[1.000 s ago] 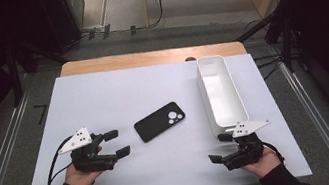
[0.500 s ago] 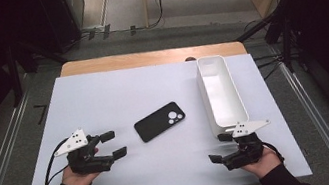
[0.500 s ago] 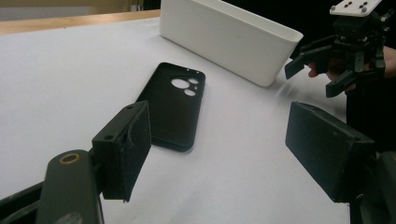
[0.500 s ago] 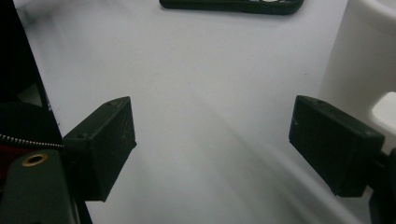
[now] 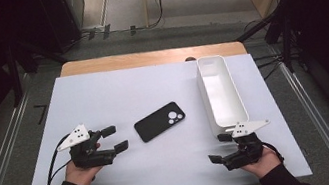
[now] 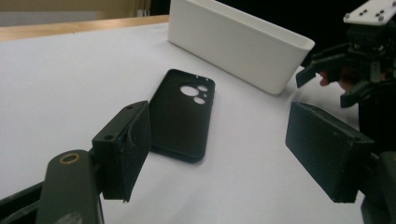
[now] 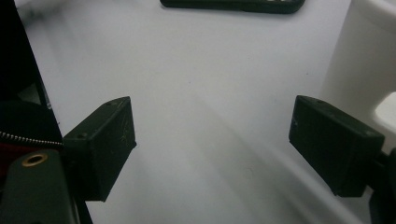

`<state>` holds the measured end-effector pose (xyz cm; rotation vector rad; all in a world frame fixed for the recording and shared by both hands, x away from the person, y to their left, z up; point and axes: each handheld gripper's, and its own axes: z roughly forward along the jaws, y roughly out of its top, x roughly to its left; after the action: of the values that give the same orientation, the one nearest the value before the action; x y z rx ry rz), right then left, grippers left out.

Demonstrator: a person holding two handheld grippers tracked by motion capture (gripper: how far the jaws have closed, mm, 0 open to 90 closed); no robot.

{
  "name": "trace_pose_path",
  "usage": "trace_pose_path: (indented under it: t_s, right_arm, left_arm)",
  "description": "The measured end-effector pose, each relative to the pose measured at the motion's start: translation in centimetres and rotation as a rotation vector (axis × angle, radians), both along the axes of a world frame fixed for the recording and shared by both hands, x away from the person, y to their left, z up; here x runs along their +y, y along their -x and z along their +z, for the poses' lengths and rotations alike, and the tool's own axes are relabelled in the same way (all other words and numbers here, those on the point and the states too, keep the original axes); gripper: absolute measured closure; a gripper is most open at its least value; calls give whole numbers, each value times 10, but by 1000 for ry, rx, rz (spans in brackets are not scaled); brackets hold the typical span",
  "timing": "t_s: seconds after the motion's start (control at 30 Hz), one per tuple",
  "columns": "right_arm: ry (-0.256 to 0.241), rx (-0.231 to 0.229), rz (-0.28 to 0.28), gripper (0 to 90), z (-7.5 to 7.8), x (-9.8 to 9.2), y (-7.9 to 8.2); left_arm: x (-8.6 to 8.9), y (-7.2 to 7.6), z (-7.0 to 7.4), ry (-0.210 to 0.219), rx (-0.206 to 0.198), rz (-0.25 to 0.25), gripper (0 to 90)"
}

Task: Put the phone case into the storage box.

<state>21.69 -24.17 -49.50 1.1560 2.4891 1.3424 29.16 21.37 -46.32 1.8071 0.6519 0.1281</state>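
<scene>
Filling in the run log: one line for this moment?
left tongs: open, near phone case | right tongs: open, by white bin | case flat on table, untouched

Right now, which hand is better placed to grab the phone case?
Probably left. The left gripper is open beside the black phone case, facing it; the right gripper sits farther off by the white bin.

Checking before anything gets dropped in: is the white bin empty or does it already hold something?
Empty, as far as shows. In the high view the white bin stands upright with a bare white floor; the phone case lies outside it on the table.
</scene>
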Motion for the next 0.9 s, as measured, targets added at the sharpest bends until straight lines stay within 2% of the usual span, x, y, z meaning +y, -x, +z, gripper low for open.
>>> trace_pose_path:
  t_s: [0.3,0.4,0.47,0.53,0.6,0.67,0.7,0.83,0.9]
  right_arm:
    - [-1,12,4,131,0,0,-1]
    - [0,12,5,131,-1,0,-1]
    - [-1,13,3,131,-1,0,-1]
    - [-1,10,3,131,0,0,-1]
    - [1,10,3,131,-1,0,-1]
    - [0,13,4,131,-1,0,-1]
    - [1,12,5,131,0,0,-1]
    - [4,10,8,131,-1,0,-1]
    - [4,9,9,131,-1,0,-1]
  left_arm:
    - [-11,-10,-1,-25,-1,10,185]
    - [-13,-12,0,-19,-6,12,186]
    - [-14,-12,1,-30,-10,5,186]
    - [-16,-12,3,-19,-10,-6,183]
    - [-18,-11,5,-24,-13,-13,126]
    - [-19,-11,5,-37,-20,-14,125]
    - [-21,-12,6,-53,-36,-13,125]
    - [-25,-15,7,-43,-41,-12,85]
    - [-28,-15,8,-39,-61,-9,84]
